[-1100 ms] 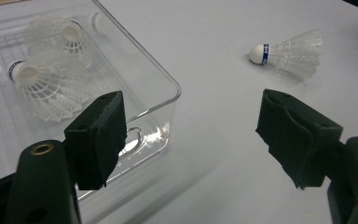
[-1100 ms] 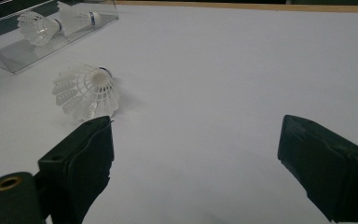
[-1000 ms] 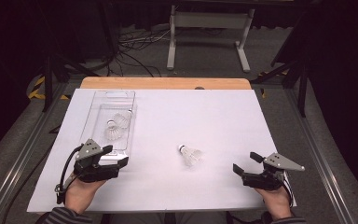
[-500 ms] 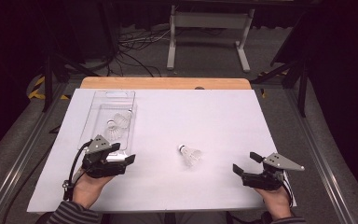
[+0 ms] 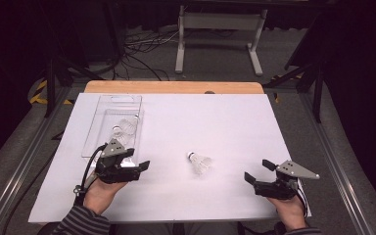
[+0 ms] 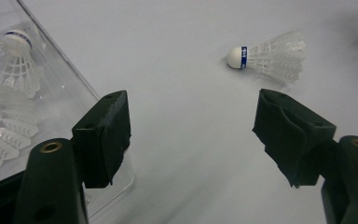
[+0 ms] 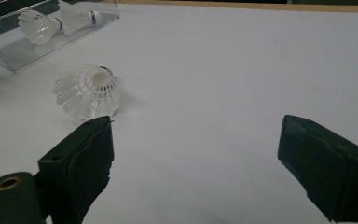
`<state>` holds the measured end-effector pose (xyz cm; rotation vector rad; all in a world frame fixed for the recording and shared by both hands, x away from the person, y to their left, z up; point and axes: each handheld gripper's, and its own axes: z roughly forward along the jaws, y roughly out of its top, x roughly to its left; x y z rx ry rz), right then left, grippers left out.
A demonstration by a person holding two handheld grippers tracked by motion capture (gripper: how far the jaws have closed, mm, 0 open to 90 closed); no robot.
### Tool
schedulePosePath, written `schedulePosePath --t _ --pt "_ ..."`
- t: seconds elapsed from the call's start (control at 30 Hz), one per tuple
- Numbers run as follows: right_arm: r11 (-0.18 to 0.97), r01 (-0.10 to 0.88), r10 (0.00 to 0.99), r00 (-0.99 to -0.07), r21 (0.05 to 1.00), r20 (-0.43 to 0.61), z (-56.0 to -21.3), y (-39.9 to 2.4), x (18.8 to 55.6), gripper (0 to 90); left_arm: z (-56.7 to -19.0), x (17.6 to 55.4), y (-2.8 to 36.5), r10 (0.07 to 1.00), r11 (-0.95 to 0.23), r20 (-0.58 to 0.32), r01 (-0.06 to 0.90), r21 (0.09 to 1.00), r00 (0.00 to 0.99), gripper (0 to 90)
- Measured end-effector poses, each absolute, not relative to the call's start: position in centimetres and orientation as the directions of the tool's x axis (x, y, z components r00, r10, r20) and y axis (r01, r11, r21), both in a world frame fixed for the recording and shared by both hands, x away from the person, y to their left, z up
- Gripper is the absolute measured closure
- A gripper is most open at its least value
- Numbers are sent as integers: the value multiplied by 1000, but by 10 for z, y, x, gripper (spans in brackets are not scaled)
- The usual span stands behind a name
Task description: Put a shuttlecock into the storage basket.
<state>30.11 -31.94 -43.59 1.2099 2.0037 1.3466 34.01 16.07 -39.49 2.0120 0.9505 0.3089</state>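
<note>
My right jaws (image 5: 257,174): near right of the tabletop (image 5: 284,147), standing apart, nothing between them.
My left jaws (image 5: 139,165): near left, just beside the tray's near end, apart and empty, pointing right toward the loose shuttlecock.
Loose shuttlecock (image 5: 200,162): lying on its side on the white tabletop, between my two pairs of jaws, a little farther off than either.
Its look: round white cork tip with a blue band, white plastic lattice skirt flaring wide.
How it handles: I judge it very light, apt to roll or skid; the skirt is springy and would crush.
Where to hold: at the cork or the narrow neck, gently.
Clear tray (image 5: 108,105): far left, two more shuttlecocks (image 5: 124,127) inside.
</note>
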Motion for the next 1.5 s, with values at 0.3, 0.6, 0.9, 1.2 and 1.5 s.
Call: schedulePosePath --t 0.3,0.6,0.9,1.2,1.5 --pt "146 419 846 -523 896 107 -436 -320 301 113 -394 348 147 707 -359 -128 508 783 696 296" --pt "144 420 846 -523 896 109 -436 -319 302 113 -393 352 134 687 -382 -139 517 766 713 299" --pt "143 419 845 -524 897 110 -436 -320 302 113 -392 355 123 669 -405 -138 514 757 730 312" --pt "148 421 845 -524 895 107 -436 -319 302 114 -390 358 112 655 -431 -130 509 745 745 328" --pt "154 419 844 -527 895 102 -436 -319 302 115 -388 360 101 635 -457 -125 501 735 762 341"
